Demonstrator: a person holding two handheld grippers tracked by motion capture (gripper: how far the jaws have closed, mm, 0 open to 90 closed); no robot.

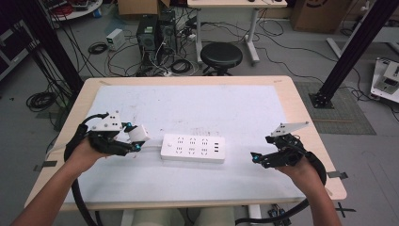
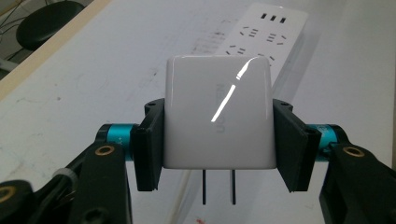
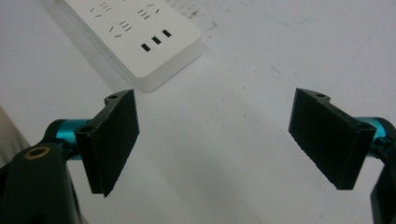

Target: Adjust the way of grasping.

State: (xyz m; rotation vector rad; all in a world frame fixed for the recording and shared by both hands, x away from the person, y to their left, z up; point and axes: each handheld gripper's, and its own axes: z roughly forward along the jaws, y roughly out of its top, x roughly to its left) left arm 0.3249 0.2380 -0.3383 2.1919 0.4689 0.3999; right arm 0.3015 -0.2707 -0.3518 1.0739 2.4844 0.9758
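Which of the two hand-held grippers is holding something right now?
The left hand-held gripper: its jaws clamp a white charger, prongs down. The right hand-held gripper has its jaws wide apart with nothing between them.

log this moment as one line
left claw: shut on charger | right claw: open | power strip: flat on table

Glossy white plug adapter [image 2: 218,114], square with rounded corners, two dark prongs pointing down, clamped at both sides, lifted off the table, at nine o'clock of white power strip [image 1: 193,148], strip flat at table centre, sockets up, all unoccupied
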